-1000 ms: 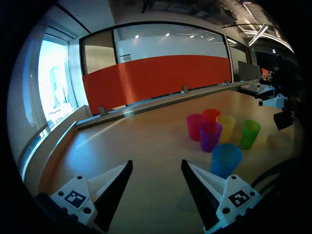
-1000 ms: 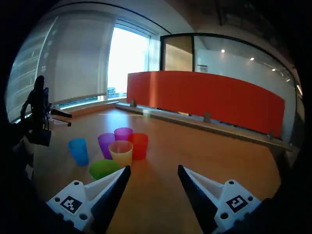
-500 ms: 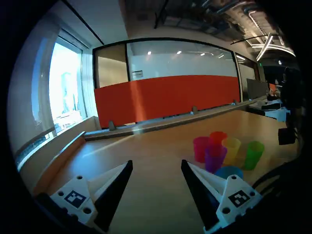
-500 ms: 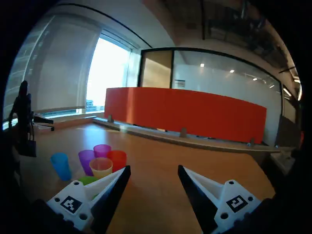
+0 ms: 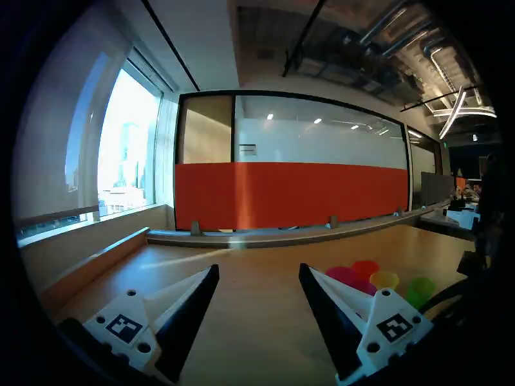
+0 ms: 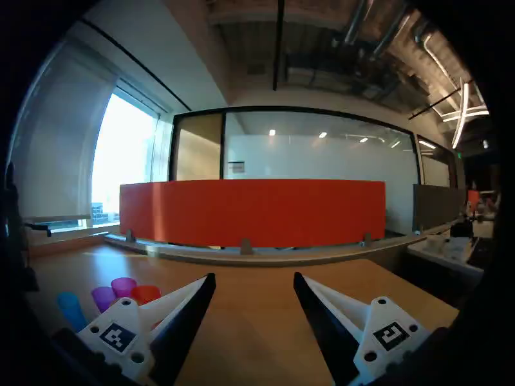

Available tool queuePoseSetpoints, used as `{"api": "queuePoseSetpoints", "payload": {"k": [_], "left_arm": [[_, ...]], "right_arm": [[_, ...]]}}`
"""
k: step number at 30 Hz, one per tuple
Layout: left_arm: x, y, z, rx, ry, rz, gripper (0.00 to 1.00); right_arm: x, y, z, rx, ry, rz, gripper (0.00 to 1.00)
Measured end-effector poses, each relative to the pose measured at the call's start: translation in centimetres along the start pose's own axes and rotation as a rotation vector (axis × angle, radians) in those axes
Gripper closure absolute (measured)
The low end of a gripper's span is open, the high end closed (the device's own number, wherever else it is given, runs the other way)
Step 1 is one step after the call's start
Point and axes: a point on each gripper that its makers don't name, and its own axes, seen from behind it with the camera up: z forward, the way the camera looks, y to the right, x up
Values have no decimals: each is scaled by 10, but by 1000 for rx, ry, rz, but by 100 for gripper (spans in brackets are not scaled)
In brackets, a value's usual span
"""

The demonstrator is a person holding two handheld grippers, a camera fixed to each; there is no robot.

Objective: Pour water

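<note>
Several coloured plastic cups stand grouped on the wooden table. In the left gripper view a pink cup (image 5: 341, 275), a red cup (image 5: 365, 268), a yellow cup (image 5: 385, 279) and a green cup (image 5: 421, 289) peek out just past my left gripper's right finger. My left gripper (image 5: 257, 270) is open with nothing between its fingers. In the right gripper view a blue cup (image 6: 71, 311), a purple cup (image 6: 103, 298), a pink cup (image 6: 123, 286) and a red cup (image 6: 146, 294) sit low at the left, partly behind the left finger. My right gripper (image 6: 254, 278) is open and holds nothing.
An orange partition (image 5: 290, 193) with a glass wall above it runs along the table's far edge (image 5: 283, 239). A bright window (image 5: 125, 167) is on the left. A desk with equipment (image 6: 450, 248) stands at the right of the right gripper view.
Both grippers have tilted upward, so the cups have slid down toward the bottom of each view and more ceiling shows. Both stay open.
</note>
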Motion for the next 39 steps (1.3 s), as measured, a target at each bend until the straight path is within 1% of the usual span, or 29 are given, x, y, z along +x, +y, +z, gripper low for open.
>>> {"api": "queuePoseSetpoints", "payload": {"k": [3,8,12,17,21,24,27,32,36,39], "left_arm": [[4,0,2,10,22,-19,8],[5,5,6,9,35,-48,8],[3,5,10,18,42,-69,8],[-1,1,13,40,48,-76,8],[-7,-5,14,73,57,-66,8],[-14,-7,16,89,49,-55,8],[-19,-6,17,96,47,-44,8],[-28,-1,19,99,48,-13,8],[-37,-2,20,123,38,9,8],[-41,1,19,134,34,10,8]], "right_arm": [[3,6,-2,-25,18,14,6],[6,13,-8,-59,34,45,6],[0,14,-10,-71,13,61,6],[-8,14,-12,-78,-11,55,6],[-14,21,-11,-94,-46,32,7],[-14,25,-11,-104,-61,15,6],[-15,28,-11,-112,-69,0,6],[-26,36,-13,-132,-113,-16,6],[-31,41,-15,-145,-127,-15,6],[-34,43,-16,-150,-139,-6,6]]}}
